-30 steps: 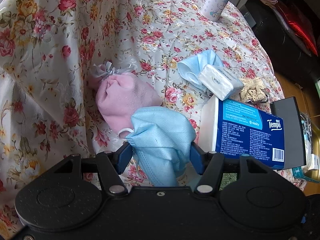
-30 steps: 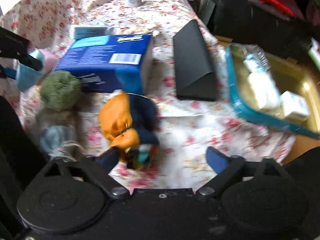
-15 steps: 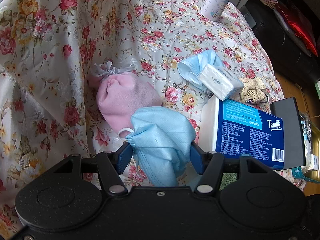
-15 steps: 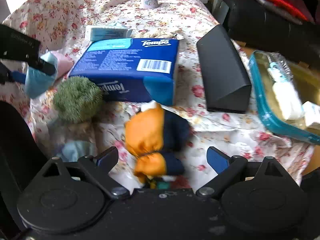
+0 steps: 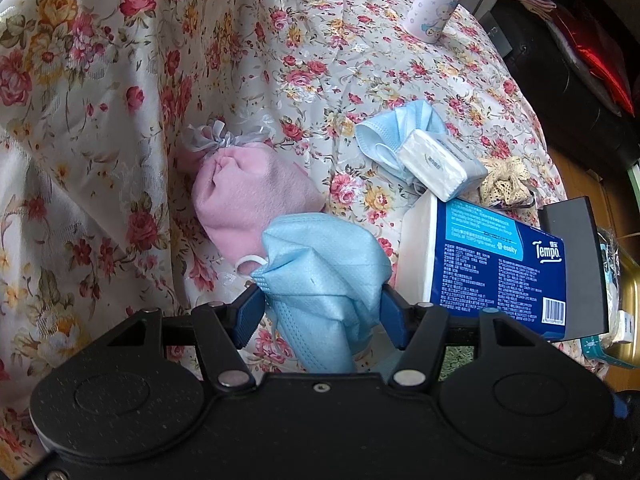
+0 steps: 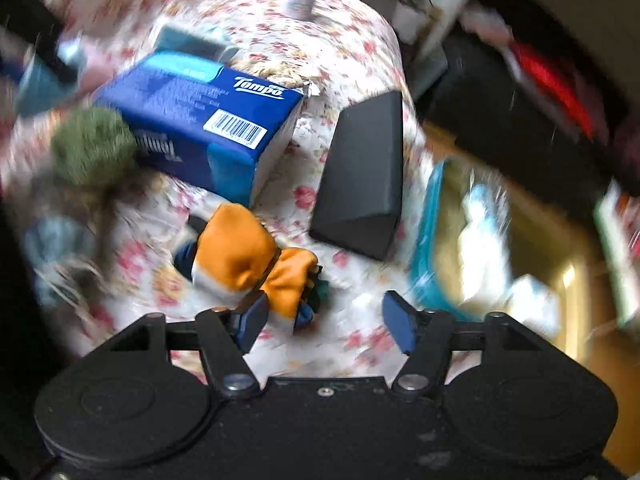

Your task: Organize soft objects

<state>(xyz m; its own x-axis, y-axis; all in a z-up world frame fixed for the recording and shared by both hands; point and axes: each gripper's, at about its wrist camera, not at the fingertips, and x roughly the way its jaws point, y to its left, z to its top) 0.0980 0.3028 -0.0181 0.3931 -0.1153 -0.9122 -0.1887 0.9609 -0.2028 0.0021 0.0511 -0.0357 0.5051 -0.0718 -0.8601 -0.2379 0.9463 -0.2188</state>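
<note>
Left gripper: jaws clamped on a crumpled blue face mask, both pads pressed into its folds, the cloth bunched and hanging between them above the flowered tablecloth. Mask is light, limp, no stiffness; it holds by pinch alone and could slip if the squeeze eases.

Right gripper: jaws apart and just been closing. The orange-and-navy soft toy lies on the cloth with its near end by the left pad; right pad well clear of it. No grip yet. View is smeared with motion.

Toy looks padded and squashy, light, cinched at a narrow waist. Judgement: the waist or the near lobe is the place to pinch; fabric looks smooth, so take a deep bite.

Just beyond the mask: pink drawstring pouch, soft, resting on the cloth. Left of the toy: green fuzzy ball.

Middle: blue tissue pack, black wedge-shaped case right of it. Teal-rimmed tray at far right, contents blurred.

Farther: second blue mask under a small white tissue packet; lace scrunchie beside them. Farthest: pale bottle, upright.
</note>
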